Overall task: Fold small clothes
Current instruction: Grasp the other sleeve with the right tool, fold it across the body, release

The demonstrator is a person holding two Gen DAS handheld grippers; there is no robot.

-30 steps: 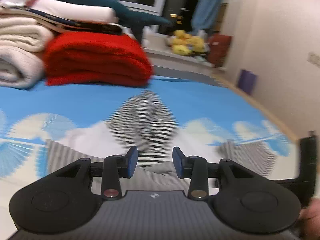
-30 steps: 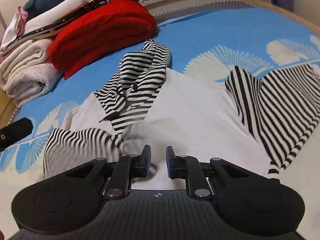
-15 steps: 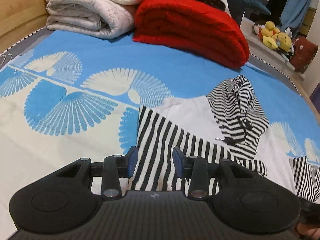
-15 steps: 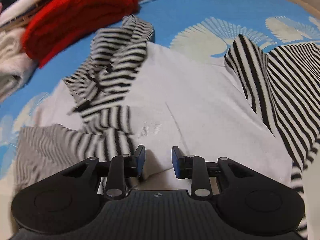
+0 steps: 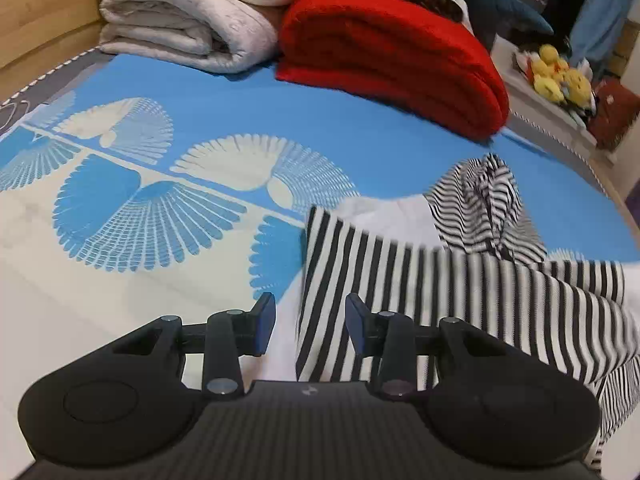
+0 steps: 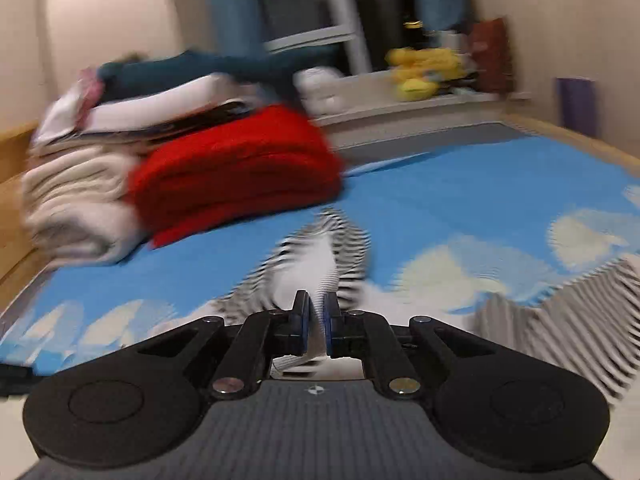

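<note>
Hoodie (image 5: 460, 280) lay low in frame: right gripper (image 6: 316, 322) had just closed, pinching its cloth to fold; left gripper (image 5: 310, 318) hung half-open, empty.

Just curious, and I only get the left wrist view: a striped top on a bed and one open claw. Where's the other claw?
Observer: The right claw sits at the top, on this side of its striped hood. Its jaws have just been closing.
Visitor: So has it got hold of anything?
Observer: Yes. It pinches a fold of the top's white cloth, which stands up between the jaws.
Visitor: Can you see which part of the top that is?
Observer: No, that view is too blurred to tell.
</note>
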